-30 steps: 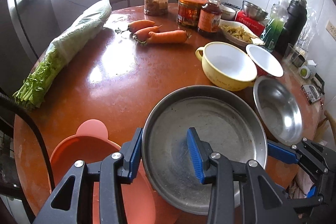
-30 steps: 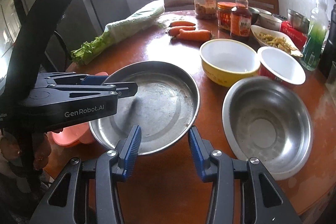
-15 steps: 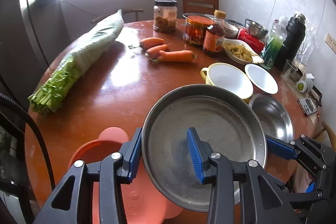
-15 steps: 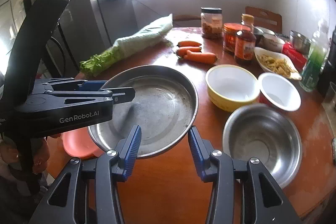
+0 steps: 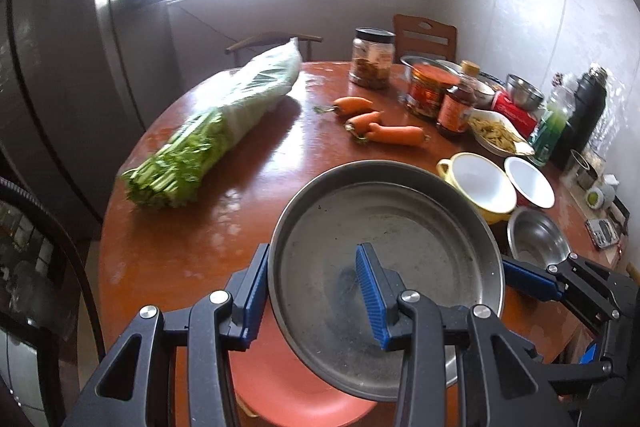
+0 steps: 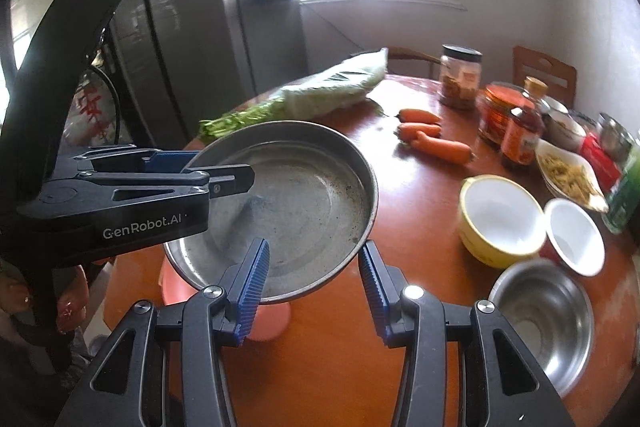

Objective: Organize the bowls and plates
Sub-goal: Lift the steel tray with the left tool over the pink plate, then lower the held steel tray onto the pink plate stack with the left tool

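Both grippers clamp the rim of one large metal pan (image 5: 384, 259), which sits tilted above the round wooden table (image 5: 192, 239). In the left wrist view the left gripper (image 5: 314, 291) fills the lower middle of the frame: its jaws are narrowed, one blue pad outside the pan's left wall and the other pad inside on the pan's floor, so the rim is pinched between them. The right gripper (image 5: 520, 283) shows at the lower right of that frame, its blue pad against the pan's right edge. In the right wrist view the right gripper (image 6: 314, 283) is at the bottom centre, also narrowed, with the pan's near rim (image 6: 320, 291) between its pads; whether both pads press firmly is hard to tell, though the rim sits between them. The left gripper (image 6: 216, 179) reaches in from the left of that frame onto the far rim. Under the pan, at the lower left, lies a pink plate (image 6: 264, 319). To the right of the pan stand a yellow bowl (image 6: 500, 223), a small white bowl (image 6: 576, 235) and, at the lower right, a steel bowl (image 6: 548, 319).
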The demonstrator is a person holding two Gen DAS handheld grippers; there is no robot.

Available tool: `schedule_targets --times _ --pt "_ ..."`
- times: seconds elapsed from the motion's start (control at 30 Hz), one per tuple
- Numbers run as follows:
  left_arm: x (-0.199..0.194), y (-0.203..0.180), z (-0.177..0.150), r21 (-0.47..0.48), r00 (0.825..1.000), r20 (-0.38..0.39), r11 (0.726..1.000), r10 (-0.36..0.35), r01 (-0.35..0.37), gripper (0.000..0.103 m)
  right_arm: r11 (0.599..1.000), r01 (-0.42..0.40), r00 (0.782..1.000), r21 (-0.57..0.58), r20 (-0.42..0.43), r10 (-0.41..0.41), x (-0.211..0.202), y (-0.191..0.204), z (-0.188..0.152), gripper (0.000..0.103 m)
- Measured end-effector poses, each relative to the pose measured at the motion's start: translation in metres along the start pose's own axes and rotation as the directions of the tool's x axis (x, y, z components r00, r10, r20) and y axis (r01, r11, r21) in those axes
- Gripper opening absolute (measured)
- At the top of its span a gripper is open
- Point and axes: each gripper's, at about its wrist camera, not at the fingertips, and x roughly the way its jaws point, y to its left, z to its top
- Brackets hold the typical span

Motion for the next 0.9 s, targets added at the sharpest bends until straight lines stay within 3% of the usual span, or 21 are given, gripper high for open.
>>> schedule_targets --times 0.37,0.9 --pt "0.001 0.028 -0.012 -0.037 1.0 -0.001 0.999 0.031 -0.031 0.042 0.998 -0.036 0.999 -0.055 -0.018 0.035 0.02 0.025 0.007 0.048" --pt "0.025 0.059 -0.044 -0.08 0.993 -0.093 0.994 0.066 -0.074 0.042 0.991 -0.088 0.991 -0.098 -0.112 0.077 0.059 0.049 -0.006 0.048"
